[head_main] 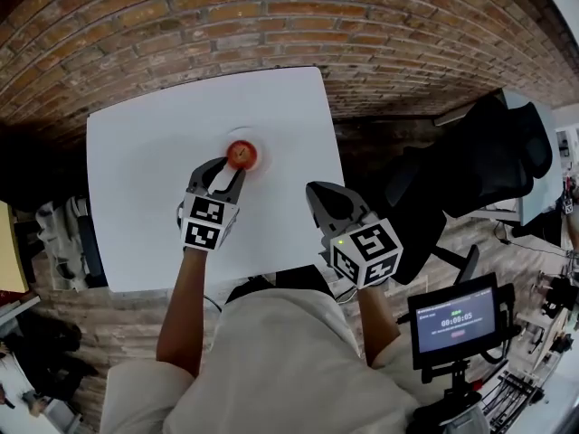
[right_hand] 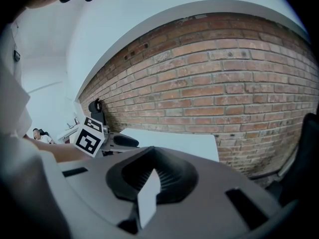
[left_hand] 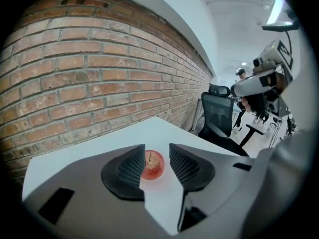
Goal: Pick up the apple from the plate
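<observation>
The left gripper (head_main: 227, 167) is held partly open and empty, and the apple (head_main: 241, 155) is framed just ahead between its jaws, on the plate (head_main: 256, 145). If the jaws are closed too early, the apple may be clipped and rolled off. The right gripper (head_main: 317, 194) is seen shut and empty.

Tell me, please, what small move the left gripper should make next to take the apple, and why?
Probably ease the left gripper a little forward and down, then close. Its jaws stand apart with the apple framed between them, but the head view puts the fingertips only at the fruit's near edge on the plate, so closing now would likely pinch too shallowly.
</observation>
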A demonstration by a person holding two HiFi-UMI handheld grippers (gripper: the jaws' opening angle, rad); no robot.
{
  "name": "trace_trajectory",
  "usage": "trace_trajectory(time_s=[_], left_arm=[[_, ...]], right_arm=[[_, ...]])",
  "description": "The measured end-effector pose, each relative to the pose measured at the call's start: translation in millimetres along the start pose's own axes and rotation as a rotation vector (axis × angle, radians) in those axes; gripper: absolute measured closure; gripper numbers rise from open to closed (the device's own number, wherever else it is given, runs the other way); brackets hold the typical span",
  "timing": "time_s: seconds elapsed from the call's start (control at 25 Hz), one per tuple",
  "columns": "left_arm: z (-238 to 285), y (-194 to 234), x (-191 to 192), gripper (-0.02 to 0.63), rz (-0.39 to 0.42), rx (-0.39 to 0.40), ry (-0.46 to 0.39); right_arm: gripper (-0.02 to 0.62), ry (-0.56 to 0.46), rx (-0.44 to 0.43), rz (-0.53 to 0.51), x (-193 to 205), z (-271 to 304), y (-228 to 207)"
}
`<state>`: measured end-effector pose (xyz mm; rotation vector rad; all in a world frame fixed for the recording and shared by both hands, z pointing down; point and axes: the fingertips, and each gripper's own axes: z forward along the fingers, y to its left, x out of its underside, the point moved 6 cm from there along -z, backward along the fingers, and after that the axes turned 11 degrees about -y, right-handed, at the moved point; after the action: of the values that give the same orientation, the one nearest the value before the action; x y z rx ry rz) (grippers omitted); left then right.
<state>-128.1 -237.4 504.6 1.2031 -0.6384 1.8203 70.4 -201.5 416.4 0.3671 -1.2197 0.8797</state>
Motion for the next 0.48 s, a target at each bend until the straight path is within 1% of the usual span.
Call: trace_trajectory(time_s=[0.2, 0.48], left_arm=[[10.1, 2.6, 2.9, 0.453, -0.016, 0.004, 0.025], [17.5, 5.2, 16.9, 0.408, -0.029, 0.047, 0.066]], right_arm=[[0.592, 0.016, -0.005, 0.014, -0.2, 6.7, -9.5], [0.592, 0.038, -0.015, 0.024, 6.3, 16.5, -7.1]])
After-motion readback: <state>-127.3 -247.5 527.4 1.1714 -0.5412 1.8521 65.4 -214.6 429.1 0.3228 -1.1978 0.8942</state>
